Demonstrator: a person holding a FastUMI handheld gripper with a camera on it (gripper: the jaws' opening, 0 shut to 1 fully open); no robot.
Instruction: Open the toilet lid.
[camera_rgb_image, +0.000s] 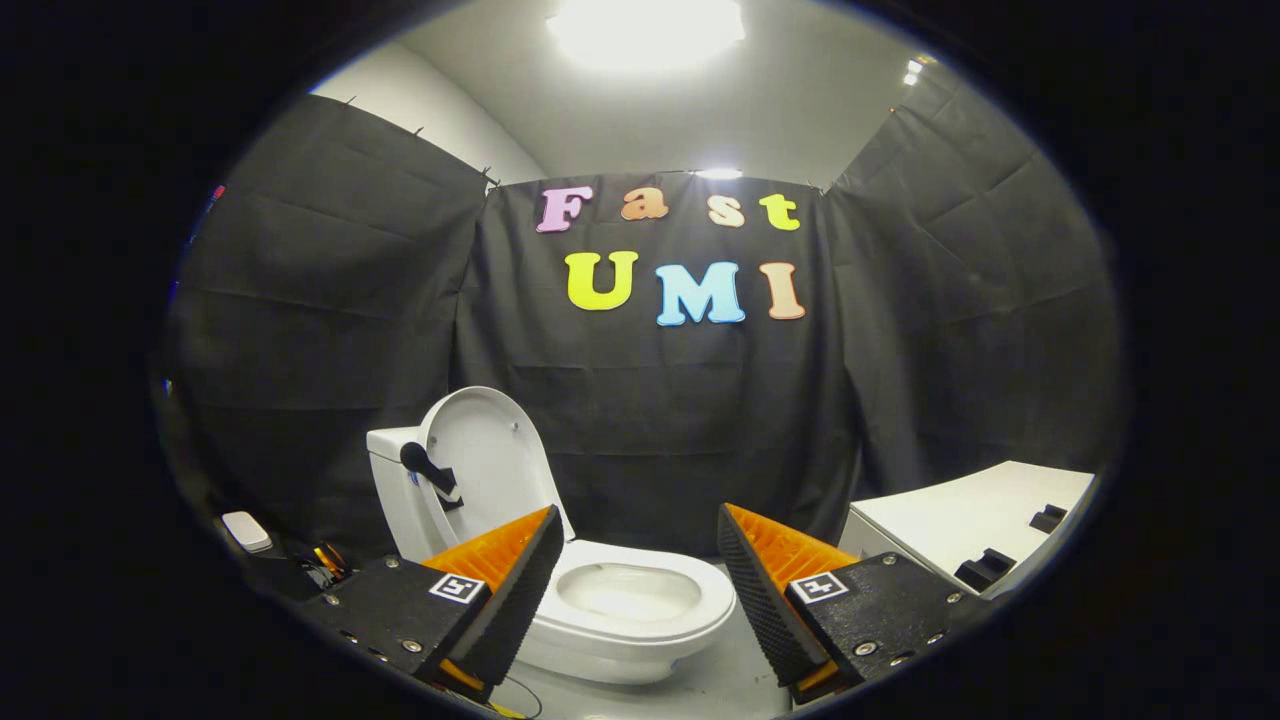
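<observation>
Against black cloth, the toilet lid (487, 452) stands raised, beyond the empty, wide-spread hand-held gripper (637, 535).

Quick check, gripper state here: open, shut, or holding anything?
Gripper: open, holding nothing; fingers spread apart short of the toilet bowl, lid already raised.

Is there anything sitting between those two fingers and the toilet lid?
Nothing visible does. The gripper is open and empty, and the toilet lid already stands upright against the tank, beyond the fingers. Only the seat and bowl lie just ahead.
</observation>
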